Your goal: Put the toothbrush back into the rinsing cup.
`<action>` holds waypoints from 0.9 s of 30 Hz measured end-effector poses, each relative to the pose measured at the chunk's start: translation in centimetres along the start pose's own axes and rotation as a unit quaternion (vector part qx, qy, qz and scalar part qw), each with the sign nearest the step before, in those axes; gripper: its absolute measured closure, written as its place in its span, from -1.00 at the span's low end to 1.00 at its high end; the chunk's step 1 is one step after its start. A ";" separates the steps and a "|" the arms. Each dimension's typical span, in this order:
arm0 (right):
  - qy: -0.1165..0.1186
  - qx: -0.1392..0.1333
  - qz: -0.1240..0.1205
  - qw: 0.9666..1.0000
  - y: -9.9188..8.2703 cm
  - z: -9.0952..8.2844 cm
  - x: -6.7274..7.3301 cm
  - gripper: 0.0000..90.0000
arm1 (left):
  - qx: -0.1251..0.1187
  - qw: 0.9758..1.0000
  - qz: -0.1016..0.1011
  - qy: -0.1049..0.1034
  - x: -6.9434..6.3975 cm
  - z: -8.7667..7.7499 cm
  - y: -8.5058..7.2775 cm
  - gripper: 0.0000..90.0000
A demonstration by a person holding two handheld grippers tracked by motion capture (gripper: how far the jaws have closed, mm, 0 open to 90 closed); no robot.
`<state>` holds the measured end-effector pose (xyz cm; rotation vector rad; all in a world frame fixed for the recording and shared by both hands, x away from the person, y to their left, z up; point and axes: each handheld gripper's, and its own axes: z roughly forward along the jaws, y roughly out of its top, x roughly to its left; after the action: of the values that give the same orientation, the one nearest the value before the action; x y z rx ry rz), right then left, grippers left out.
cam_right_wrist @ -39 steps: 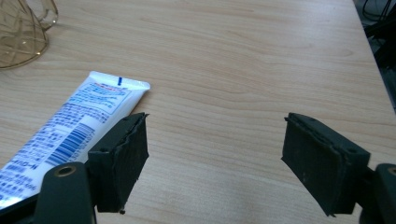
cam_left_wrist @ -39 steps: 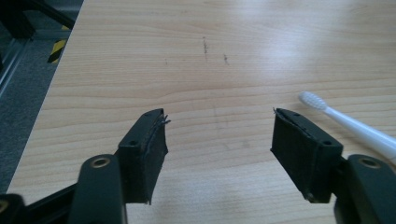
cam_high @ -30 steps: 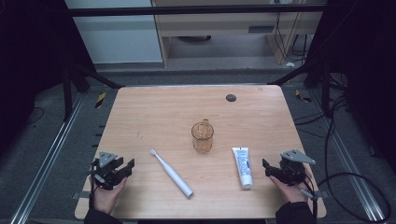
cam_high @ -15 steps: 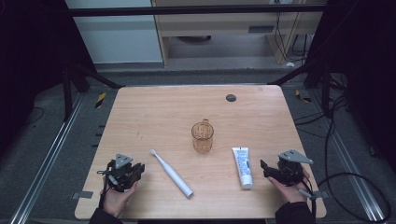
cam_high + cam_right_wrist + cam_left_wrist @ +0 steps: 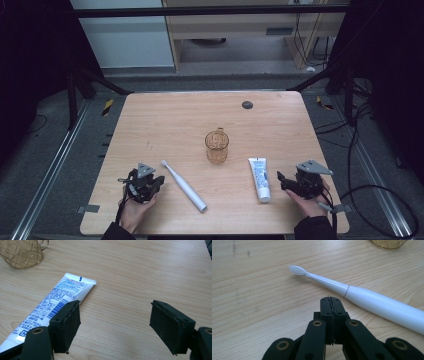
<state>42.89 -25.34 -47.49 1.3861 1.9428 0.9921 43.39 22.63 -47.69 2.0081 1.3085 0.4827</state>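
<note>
Pale wood table (image 5: 150, 115) carries a white toothbrush (image 5: 183, 185), lying flat just right of the left tongs (image 5: 159, 181). Those tongs have just been closing and now meet on nothing, tips near the handle, so a push forward could nudge it away. Right tongs (image 5: 280, 179) stand apart beside the toothpaste tube (image 5: 260, 178), low and level.

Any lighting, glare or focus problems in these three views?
High view: table evenly lit, surroundings dark, picture soft. Left gripper view: toothbrush sharp, mild sheen on its handle. Right gripper view: toothpaste tube print readable near the crimp, hand-held gripper pads slightly soft.
</note>
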 end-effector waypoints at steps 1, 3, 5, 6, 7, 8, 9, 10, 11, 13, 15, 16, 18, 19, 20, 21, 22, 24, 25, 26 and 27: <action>0.002 0.002 0.001 1.000 0.0 0.0 0.0 -0.46 | 0.001 1.000 0.001 -0.002 -0.1 0.2 0.1 0.99; 0.000 0.001 -0.002 1.000 0.0 0.1 0.1 -0.46 | 0.005 1.000 0.001 -0.009 -0.4 0.6 0.3 0.99; 0.000 -0.001 -0.002 1.000 0.0 0.1 0.1 -0.46 | 0.008 1.000 0.005 -0.006 -0.5 0.8 0.3 0.99; -0.001 -0.002 -0.002 1.000 0.0 0.2 0.1 -0.46 | 0.009 1.000 0.004 -0.008 -0.5 0.9 0.4 0.99; -0.001 -0.001 -0.002 1.000 0.0 0.2 0.1 -0.46 | 0.008 1.000 0.005 -0.006 -0.5 1.0 0.4 0.99; -0.001 0.000 0.000 1.000 0.0 0.2 0.2 -0.46 | 0.008 1.000 0.004 -0.009 -0.6 1.0 0.4 0.99; -0.001 0.000 -0.002 1.000 0.0 0.2 0.1 -0.46 | 0.007 1.000 0.004 -0.010 -0.7 1.1 0.4 0.99; 0.000 -0.001 -0.003 1.000 0.0 0.3 0.1 -0.46 | 0.009 1.000 0.007 -0.011 -0.8 1.2 0.5 0.99; 0.000 -0.001 -0.003 1.000 0.0 0.3 0.1 -0.46 | 0.009 1.000 0.007 -0.011 -0.8 1.2 0.5 0.99; 0.001 0.000 -0.003 1.000 0.0 0.3 0.2 -0.46 | 0.013 1.000 0.013 -0.009 -1.1 1.5 0.6 0.99; 0.001 0.000 -0.004 1.000 0.0 0.3 0.2 -0.46 | 0.014 1.000 0.017 -0.008 -1.2 1.7 0.7 0.99; 0.000 -0.001 -0.005 1.000 0.0 0.3 0.2 -0.46 | 0.015 1.000 0.017 -0.009 -1.2 1.8 0.8 0.99; 0.000 0.000 -0.003 1.000 0.0 0.3 0.2 -0.46 | 0.014 1.000 0.017 -0.009 -1.2 1.9 0.8 0.99; -0.001 -0.001 -0.004 1.000 0.0 0.3 0.2 -0.46 | 0.017 1.000 0.019 -0.008 -1.3 2.1 0.9 0.99; -0.001 -0.001 -0.004 1.000 0.0 0.3 0.2 -0.46 | 0.017 1.000 0.019 -0.008 -1.3 2.1 0.9 0.99; -0.002 -0.002 -0.007 1.000 0.0 0.3 0.1 -0.46 | 0.018 1.000 0.020 -0.008 -1.3 2.2 0.9 0.99; -0.002 -0.001 -0.005 1.000 0.0 0.3 0.2 -0.46 | 0.018 1.000 0.020 -0.007 -1.3 2.2 0.9 0.99; -0.004 -0.003 -0.007 1.000 0.0 0.3 0.2 -0.46 | 0.018 1.000 0.020 -0.008 -1.3 2.4 1.0 0.99; -0.004 -0.003 -0.007 1.000 0.0 0.3 0.2 -0.46 | 0.018 1.000 0.022 -0.008 -1.4 2.4 1.0 0.99; -0.004 -0.003 -0.008 1.000 0.0 0.3 0.2 -0.46 | 0.018 1.000 0.023 -0.008 -1.4 2.5 1.1 0.99; -0.004 -0.003 -0.008 1.000 0.0 0.3 0.2 -0.46 | 0.018 1.000 0.022 -0.008 -1.4 2.5 1.1 0.99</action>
<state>43.08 -25.06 -47.71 1.3673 1.9400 0.9829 45.11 20.19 -48.59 2.0706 1.2736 0.4665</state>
